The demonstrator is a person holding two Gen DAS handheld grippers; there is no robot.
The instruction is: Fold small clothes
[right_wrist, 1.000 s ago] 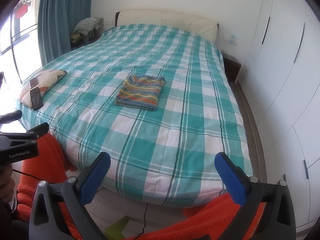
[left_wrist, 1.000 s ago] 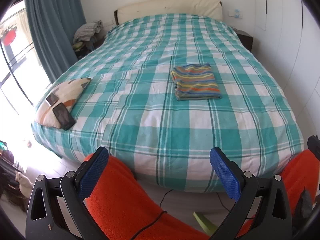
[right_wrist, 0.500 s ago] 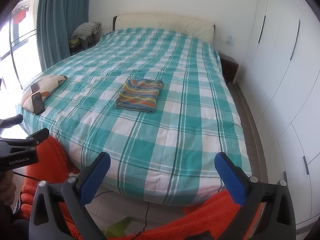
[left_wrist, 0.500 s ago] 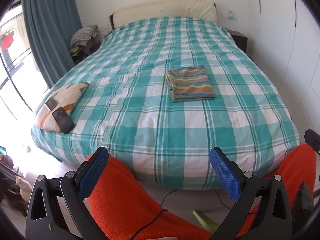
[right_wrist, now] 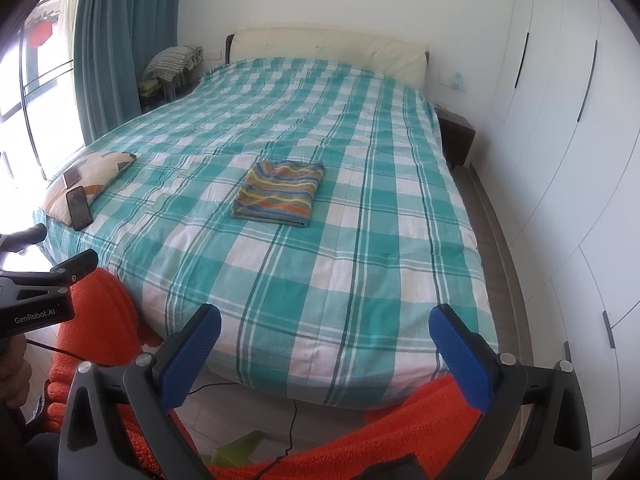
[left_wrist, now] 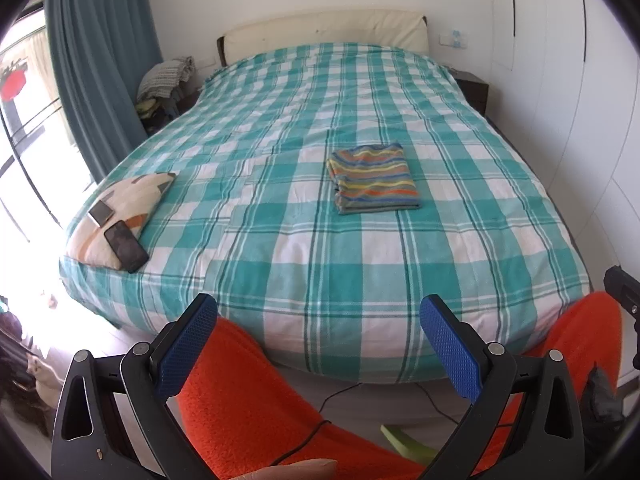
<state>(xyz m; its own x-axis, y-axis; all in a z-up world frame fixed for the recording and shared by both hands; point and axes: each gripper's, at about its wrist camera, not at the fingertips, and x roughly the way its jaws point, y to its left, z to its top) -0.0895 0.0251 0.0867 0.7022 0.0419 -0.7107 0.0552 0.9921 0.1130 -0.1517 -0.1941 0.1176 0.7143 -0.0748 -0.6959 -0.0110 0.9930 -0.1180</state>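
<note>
Both cameras have drawn back a little from the bed over the last second, so the folded striped garment (left_wrist: 374, 179) sits slightly smaller and farther off, though it has not shifted on the checked bedspread (left_wrist: 320, 264). It lies flat as a neat rectangle near the middle of the bed, well apart from the patterned cushion (left_wrist: 120, 204) and the two phones (left_wrist: 126, 246) at the bed's left corner. The left gripper (left_wrist: 318, 344) and right gripper (right_wrist: 326, 354) both hang off the foot of the bed with fingers spread wide, gripping nothing — above orange fabric (left_wrist: 256, 408). The fold looks finished; the sound move is probably to leave the stack undisturbed and keep the fingers clear of its edges.
</note>
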